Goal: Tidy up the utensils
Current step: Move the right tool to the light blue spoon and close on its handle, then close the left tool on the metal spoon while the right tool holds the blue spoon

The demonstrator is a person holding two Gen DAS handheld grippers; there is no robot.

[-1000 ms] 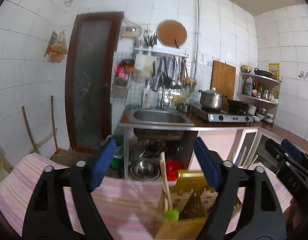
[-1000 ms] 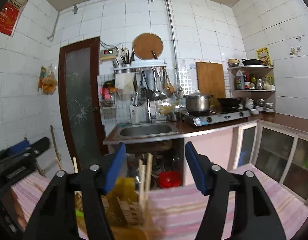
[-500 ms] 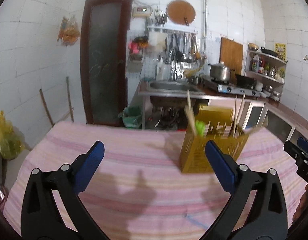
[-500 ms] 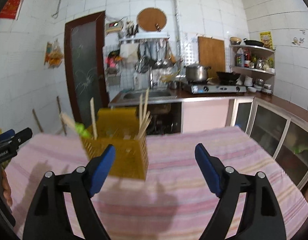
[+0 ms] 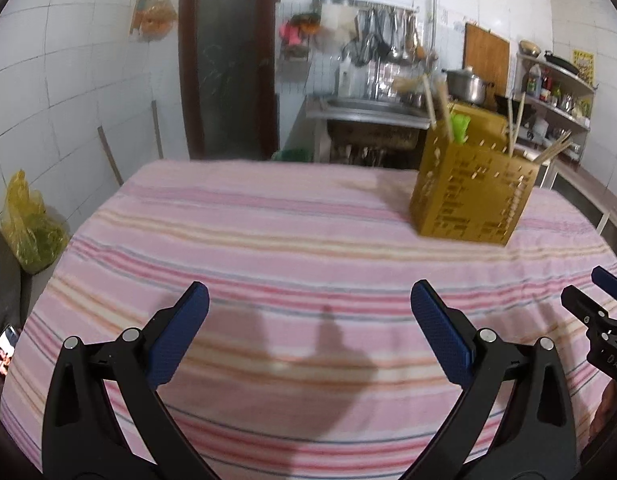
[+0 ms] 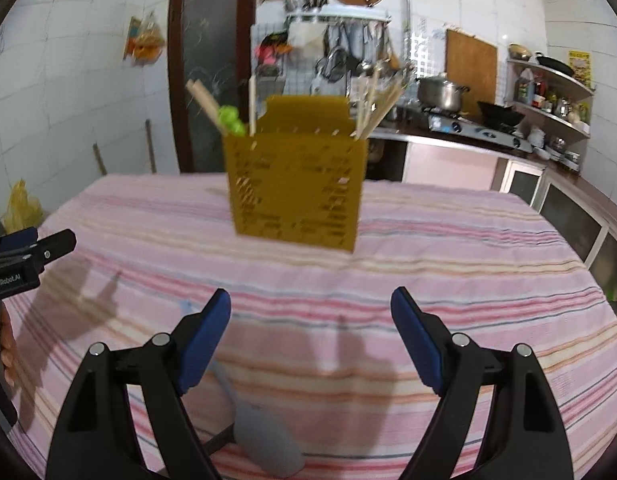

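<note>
The yellow utensil holder (image 6: 296, 184) stood at upper centre on the striped tablecloth (image 6: 468, 280), chopsticks (image 6: 372, 108) poking out. Both the left gripper (image 5: 308, 320) and right gripper (image 6: 310, 316) were spread apart, empty. A grey spoon (image 6: 264, 444) lay at bottom centre, beneath the right gripper.

Even indoor light, motion blur, fisheye-bent edges, soft shadows.

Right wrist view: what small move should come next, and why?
Probably lower the open right gripper onto the grey spoon lying on the striped cloth just beneath it. It looks like the only utensil outside the yellow holder, and neither gripper holds anything.
</note>
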